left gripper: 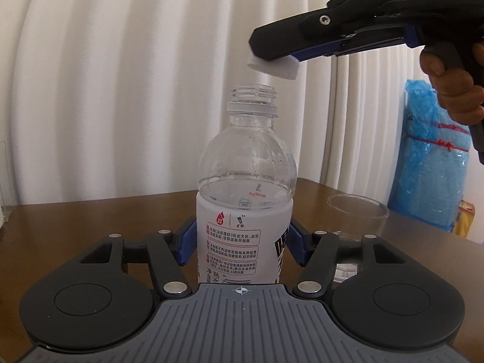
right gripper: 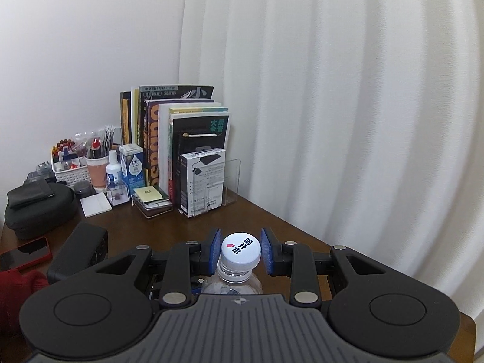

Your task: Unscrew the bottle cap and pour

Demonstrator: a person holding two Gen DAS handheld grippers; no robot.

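Note:
A clear water bottle [left gripper: 245, 181] with a white label stands upright on the brown table [left gripper: 90, 220]; its threaded neck is open. My left gripper [left gripper: 240, 239] is shut on the bottle's labelled body. My right gripper [left gripper: 272, 63] comes in from the upper right and holds the white cap [left gripper: 272, 71] a little above the bottle's mouth, tilted. In the right wrist view the cap [right gripper: 240, 251] sits between the blue pads [right gripper: 215, 249] of the right gripper [right gripper: 240, 252], with the bottle's neck [right gripper: 234, 273] just below it.
An empty clear glass [left gripper: 357, 217] stands on the table right of the bottle. A blue plastic bag [left gripper: 435, 163] hangs at the far right. Books [right gripper: 178, 139], boxes, a pen basket [right gripper: 71, 163] and a black case [right gripper: 39, 208] crowd the table's left back corner. White curtains hang behind.

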